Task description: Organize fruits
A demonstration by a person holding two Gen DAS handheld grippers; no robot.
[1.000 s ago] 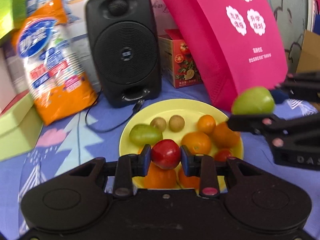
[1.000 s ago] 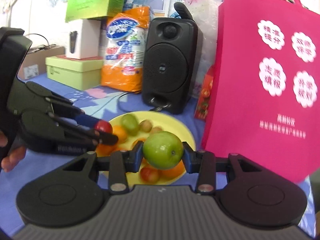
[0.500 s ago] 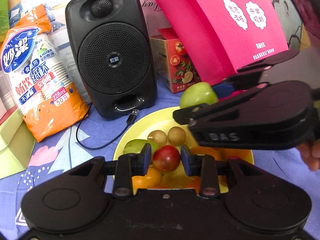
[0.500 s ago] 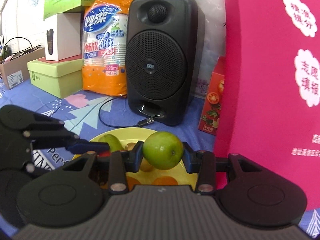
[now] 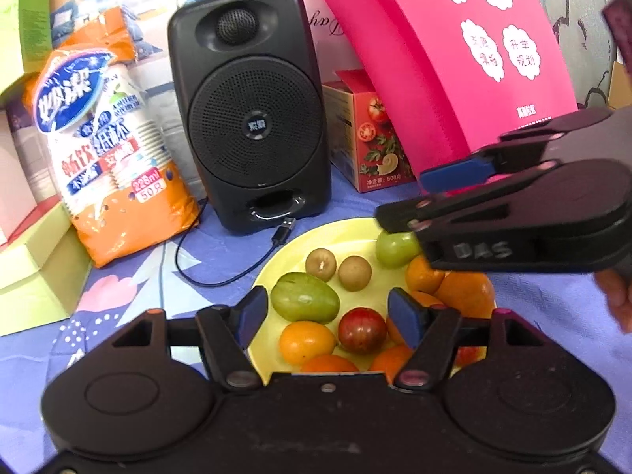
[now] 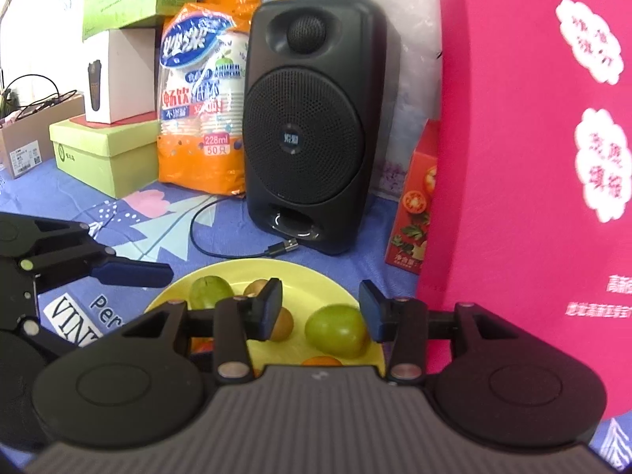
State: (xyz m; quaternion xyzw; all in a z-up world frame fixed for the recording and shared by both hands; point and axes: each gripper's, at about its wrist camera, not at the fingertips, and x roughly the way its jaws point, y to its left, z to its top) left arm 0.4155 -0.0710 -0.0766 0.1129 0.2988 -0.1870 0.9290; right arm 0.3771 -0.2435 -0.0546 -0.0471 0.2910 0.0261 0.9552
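A yellow plate (image 5: 347, 233) holds several fruits: oranges, two small brown fruits, green fruits and a red fruit (image 5: 362, 331). My left gripper (image 5: 330, 318) is open over the plate's near side, with the red fruit lying on the plate between its fingers. My right gripper (image 6: 320, 311) is open above the plate (image 6: 304, 272); a round green fruit (image 6: 335, 331) lies on the plate between its fingers. That fruit shows in the left wrist view (image 5: 395, 248) under the right gripper (image 5: 418, 201).
A black speaker (image 5: 252, 110) with a loose USB cable (image 5: 221, 268) stands behind the plate. An orange paper-cup pack (image 5: 106, 150) is at left, a red tomato box (image 5: 367, 134) and a pink bag (image 5: 466, 47) at right. Green boxes (image 6: 102, 154) stand far left.
Both grippers have opened. The red fruit and the green fruit, held before, now lie on the plate. Both grippers have moved in lower over the plate.
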